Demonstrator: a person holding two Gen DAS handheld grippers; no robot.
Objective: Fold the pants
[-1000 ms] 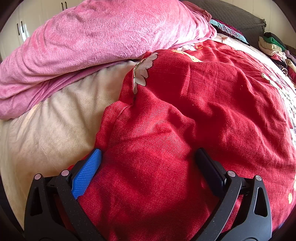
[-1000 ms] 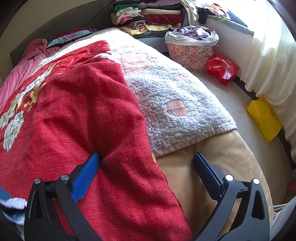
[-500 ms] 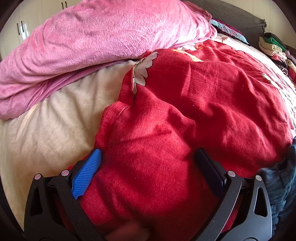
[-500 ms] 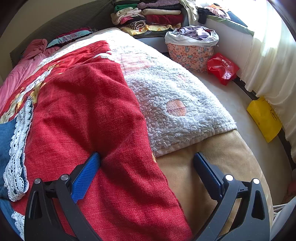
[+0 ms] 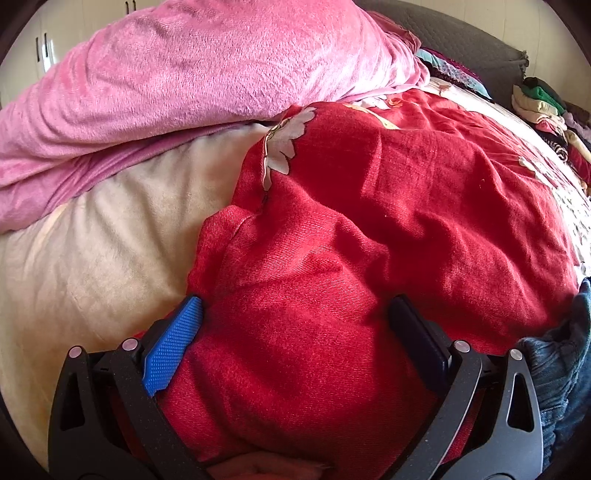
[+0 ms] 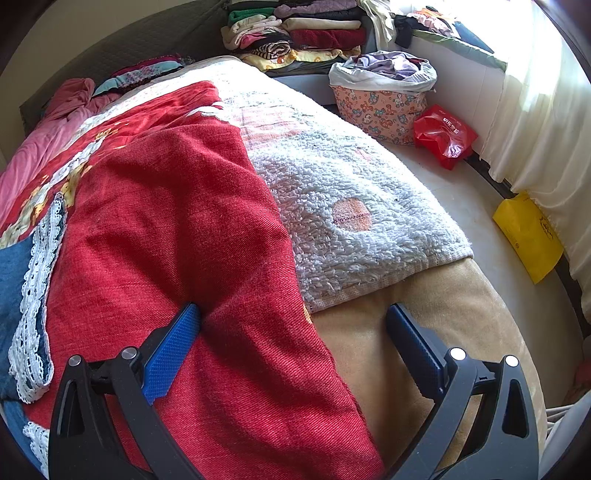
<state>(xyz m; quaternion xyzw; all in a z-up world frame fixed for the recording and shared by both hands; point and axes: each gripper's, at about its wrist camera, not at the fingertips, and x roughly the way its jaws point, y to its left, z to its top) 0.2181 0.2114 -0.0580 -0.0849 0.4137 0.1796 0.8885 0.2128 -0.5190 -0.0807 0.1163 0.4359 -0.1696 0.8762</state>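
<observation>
Blue denim pants with white lace trim [image 6: 22, 280] lie on the red blanket [image 6: 166, 229] at the far left of the right wrist view. A dark denim fold of the pants [image 5: 561, 373] shows at the right edge of the left wrist view. My left gripper [image 5: 295, 314] is open and empty over the red blanket [image 5: 369, 229], with the pants to its right. My right gripper [image 6: 295, 317] is open and empty over the blanket's edge, with the pants to its left.
A pink plush blanket [image 5: 166, 81] is heaped at the back left. A white fluffy towel [image 6: 354, 206] and a beige sheet [image 6: 424, 332] lie to the right. Folded clothes [image 6: 295, 33], a laundry basket [image 6: 380, 96], a red bag [image 6: 443, 133] and a yellow bag [image 6: 528, 236] stand beyond the bed.
The denim pants have come into both views and slid further onto the red blanket. Both grippers have stayed in place and open.
</observation>
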